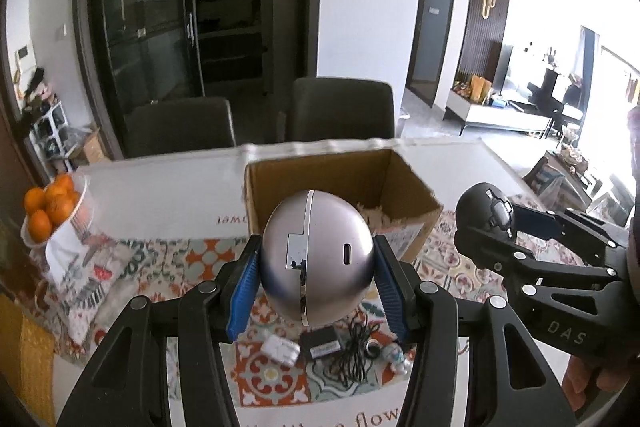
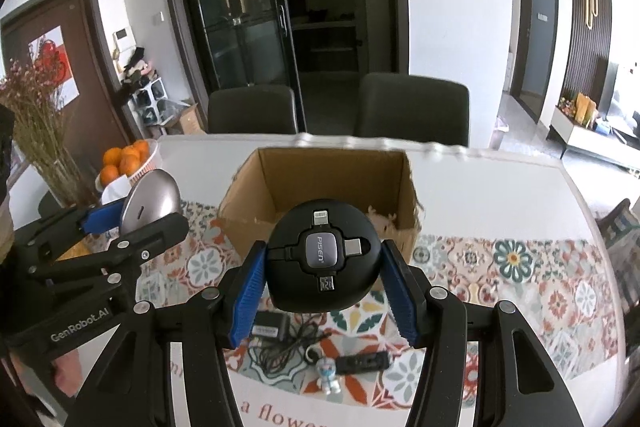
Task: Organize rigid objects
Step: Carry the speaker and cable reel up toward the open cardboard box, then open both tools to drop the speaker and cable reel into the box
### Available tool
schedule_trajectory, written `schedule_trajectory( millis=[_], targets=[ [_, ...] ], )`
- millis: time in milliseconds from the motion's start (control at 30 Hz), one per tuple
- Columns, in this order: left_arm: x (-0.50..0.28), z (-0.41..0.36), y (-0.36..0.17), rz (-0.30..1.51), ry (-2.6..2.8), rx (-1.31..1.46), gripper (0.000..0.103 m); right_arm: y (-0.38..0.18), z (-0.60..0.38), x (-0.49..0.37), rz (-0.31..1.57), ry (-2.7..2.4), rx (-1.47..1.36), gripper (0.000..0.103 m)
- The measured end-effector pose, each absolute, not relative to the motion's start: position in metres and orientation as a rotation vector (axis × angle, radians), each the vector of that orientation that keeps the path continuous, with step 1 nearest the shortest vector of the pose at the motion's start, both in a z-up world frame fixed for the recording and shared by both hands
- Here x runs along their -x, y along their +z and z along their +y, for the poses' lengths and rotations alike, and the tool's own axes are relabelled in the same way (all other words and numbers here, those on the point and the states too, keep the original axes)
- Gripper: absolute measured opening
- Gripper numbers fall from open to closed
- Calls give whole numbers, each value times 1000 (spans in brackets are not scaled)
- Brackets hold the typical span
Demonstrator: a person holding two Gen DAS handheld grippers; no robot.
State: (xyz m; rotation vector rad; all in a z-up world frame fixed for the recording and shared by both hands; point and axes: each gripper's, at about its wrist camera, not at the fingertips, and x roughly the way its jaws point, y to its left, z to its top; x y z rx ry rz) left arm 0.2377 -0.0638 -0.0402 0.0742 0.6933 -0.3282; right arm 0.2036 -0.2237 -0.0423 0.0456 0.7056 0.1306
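My left gripper [image 1: 318,263] is shut on a silver egg-shaped device [image 1: 316,259] and holds it above the table, just in front of an open cardboard box [image 1: 416,187]. My right gripper [image 2: 323,267] is shut on a round black multi-plug charger [image 2: 323,261] marked PISEN, also held in front of the box [image 2: 248,195]. The right gripper with the charger shows at the right of the left wrist view [image 1: 492,215]. The silver device shows at the left of the right wrist view [image 2: 152,199].
On the patterned tablecloth [image 2: 520,267] below lie a black adapter with cable [image 1: 324,345], a white plug [image 1: 280,349], a small figurine [image 2: 328,375] and a black stick [image 2: 364,361]. A bowl of oranges [image 1: 52,211] stands left. Two chairs [image 1: 344,111] stand behind the table.
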Motion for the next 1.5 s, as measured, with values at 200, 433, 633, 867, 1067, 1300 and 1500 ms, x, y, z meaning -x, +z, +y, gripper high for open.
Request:
schedule_trajectory(
  millis=[200,433,633,867,1067,1300,1500],
  targets=[
    [-263,-73,-27,695,-333,-88,53,-26,-229,-225,694,125,-32,56],
    [-302,-81,-22,753,-335,-94,53,-25,-236,-262,753,137,-54,56],
    [-336,-87,-30,827,-338,-93,53,-38,-245,-300,851,143,-84,56],
    [-370,-94,-50,950,-313,-107,53,-59,-251,-335,956,140,-103,56],
    [-394,-99,-66,1050,-301,-96,53,-72,-255,-356,1021,130,-112,56],
    [-407,-100,-87,1130,-278,-102,53,-85,-253,-366,1061,122,-109,56],
    [-410,-94,-87,1108,-249,-107,69,-90,-251,-371,1072,120,-101,56]
  ],
)
